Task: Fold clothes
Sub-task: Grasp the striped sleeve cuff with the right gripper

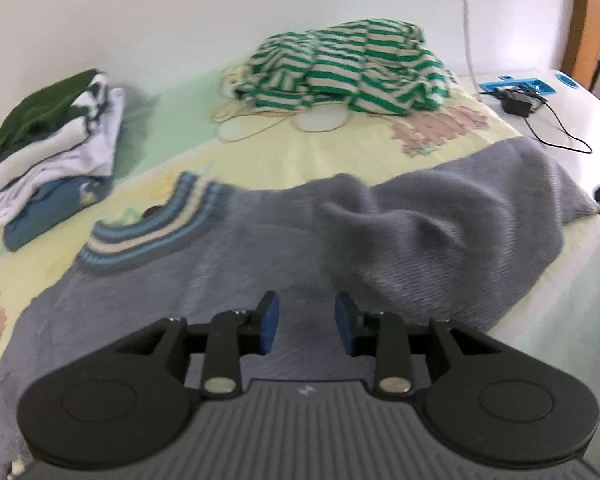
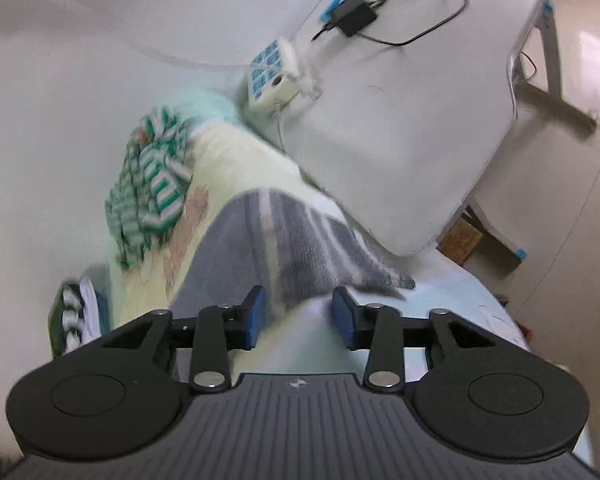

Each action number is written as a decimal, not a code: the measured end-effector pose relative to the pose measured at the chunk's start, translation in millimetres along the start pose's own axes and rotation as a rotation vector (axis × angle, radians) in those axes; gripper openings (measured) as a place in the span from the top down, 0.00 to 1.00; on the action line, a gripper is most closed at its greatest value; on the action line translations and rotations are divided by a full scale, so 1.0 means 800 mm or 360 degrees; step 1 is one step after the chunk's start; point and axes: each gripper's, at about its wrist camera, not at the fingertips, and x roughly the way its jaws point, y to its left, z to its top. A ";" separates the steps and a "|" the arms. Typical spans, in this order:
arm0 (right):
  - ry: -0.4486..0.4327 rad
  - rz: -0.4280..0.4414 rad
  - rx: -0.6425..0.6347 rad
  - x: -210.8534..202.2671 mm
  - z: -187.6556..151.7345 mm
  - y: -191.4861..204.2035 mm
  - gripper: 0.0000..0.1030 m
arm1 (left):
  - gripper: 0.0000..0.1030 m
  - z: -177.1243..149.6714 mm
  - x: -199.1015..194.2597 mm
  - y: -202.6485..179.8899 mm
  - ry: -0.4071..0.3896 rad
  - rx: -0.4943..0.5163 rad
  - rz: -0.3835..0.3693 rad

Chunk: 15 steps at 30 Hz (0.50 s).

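Grey sweater point(image 1: 340, 240) lies spread but rumpled on the bed point(image 1: 340, 148). Left gripper point(image 1: 307, 326) and right gripper point(image 2: 298, 316) hover over it, fingers parted and empty. Risk: folding over the central ridge locks in creases.

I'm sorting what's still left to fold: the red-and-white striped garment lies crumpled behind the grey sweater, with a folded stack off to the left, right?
Not quite: the crumpled striped garment is green and white, not red, as the left wrist view shows. It does lie behind the grey sweater, folded stack to the left.
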 end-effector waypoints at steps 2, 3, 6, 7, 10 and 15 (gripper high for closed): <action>-0.0027 0.0047 0.0098 0.006 0.007 -0.005 0.63 | 0.67 0.007 0.002 -0.010 -0.0002 0.0027 -0.0041; -0.0042 0.0051 0.0149 0.009 0.010 -0.006 0.61 | 0.67 0.011 0.002 -0.016 -0.0007 0.0046 -0.0072; -0.0078 0.0029 0.0251 0.019 0.019 -0.008 0.58 | 0.65 0.020 0.001 -0.039 -0.0031 0.0134 -0.0157; -0.0085 0.0009 0.0255 0.023 0.021 -0.006 0.60 | 0.63 0.022 0.002 -0.048 -0.0037 0.0167 -0.0173; -0.0148 -0.0044 0.0131 0.027 0.025 0.006 0.86 | 0.63 0.025 0.002 -0.082 -0.0066 0.0292 -0.0238; -0.0340 0.0009 -0.0090 0.000 0.023 0.030 0.99 | 0.61 0.026 0.009 -0.149 -0.0136 0.0571 -0.0272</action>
